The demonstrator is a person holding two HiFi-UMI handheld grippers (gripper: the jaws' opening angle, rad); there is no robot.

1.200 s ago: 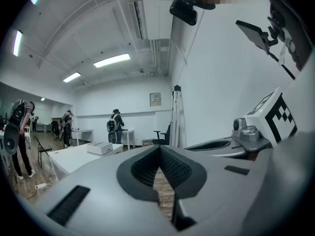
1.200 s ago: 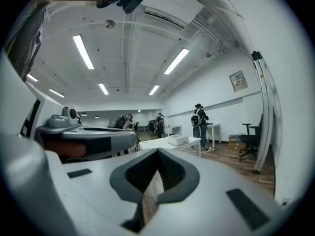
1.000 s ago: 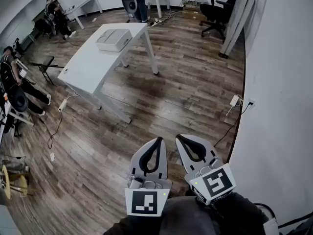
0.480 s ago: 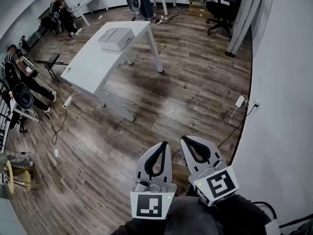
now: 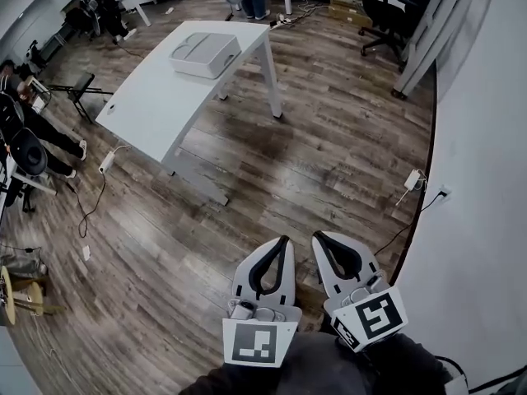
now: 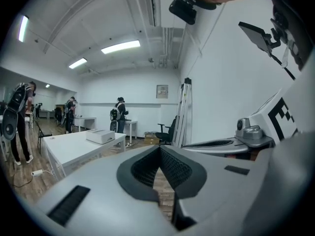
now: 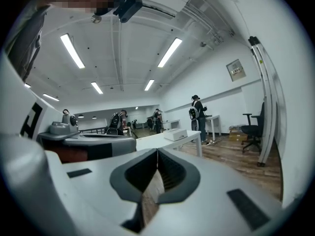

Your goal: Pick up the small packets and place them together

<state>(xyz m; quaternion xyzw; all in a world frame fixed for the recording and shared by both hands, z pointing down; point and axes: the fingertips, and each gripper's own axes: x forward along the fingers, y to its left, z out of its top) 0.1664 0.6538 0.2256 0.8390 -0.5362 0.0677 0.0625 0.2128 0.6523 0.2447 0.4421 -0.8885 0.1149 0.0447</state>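
No small packets show in any view. My left gripper and right gripper are held side by side low in the head view, above wooden floor, both pointing toward a white table. Both are shut with their tips meeting and nothing between them. The left gripper view shows my left gripper shut, with the table far ahead at the left. The right gripper view shows my right gripper shut, with the table ahead. A white box sits at the table's far end.
A white wall runs close along my right, with a socket and plug at its foot. Black office chairs stand at the back right. People stand and sit along the far left and back. Cables lie on the floor left of the table.
The table and floor have shifted down and right in the head view, so I stand nearer the table. Both grippers stay shut and side by side.
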